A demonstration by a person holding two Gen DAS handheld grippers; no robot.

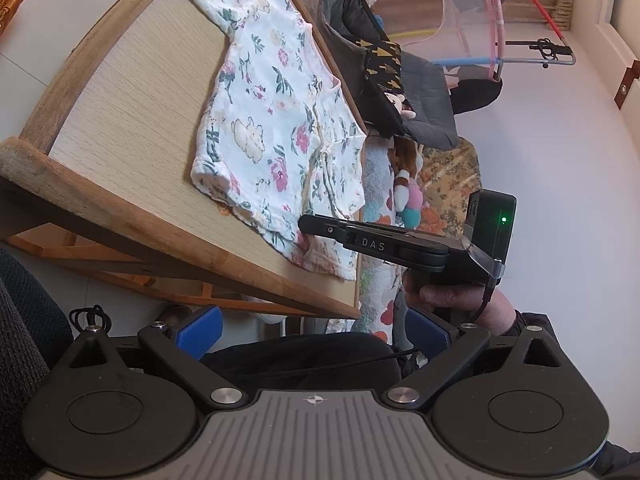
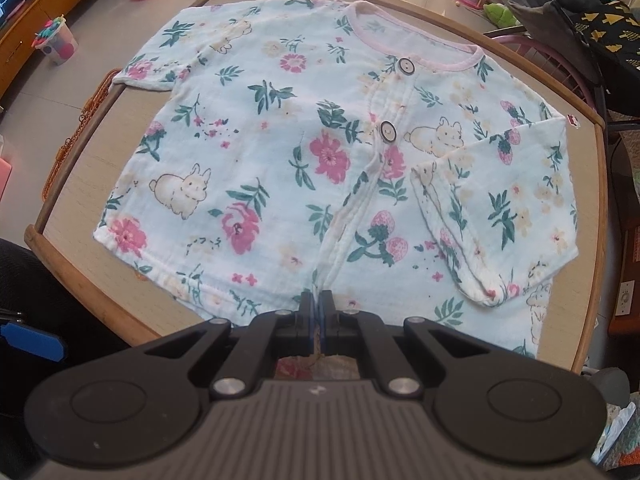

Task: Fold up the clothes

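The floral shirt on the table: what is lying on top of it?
On the floral shirt, one sleeve is folded over its front. The right gripper is shut on the bottom hem. What the folded sleeve covers cannot be seen. The table lies underneath.

Shirt [image 2: 304, 160] flat on tabletop [image 2: 80, 184], collar at far edge; one sleeve [image 2: 492, 208] folded across shirt front.

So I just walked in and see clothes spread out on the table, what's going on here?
A person is folding a floral baby shirt laid face up on a wooden table. The right tool is shut on the shirt's bottom hem at the button placket. One sleeve is already folded in over the front. The left tool is open, off the near edge of the table, holding nothing.
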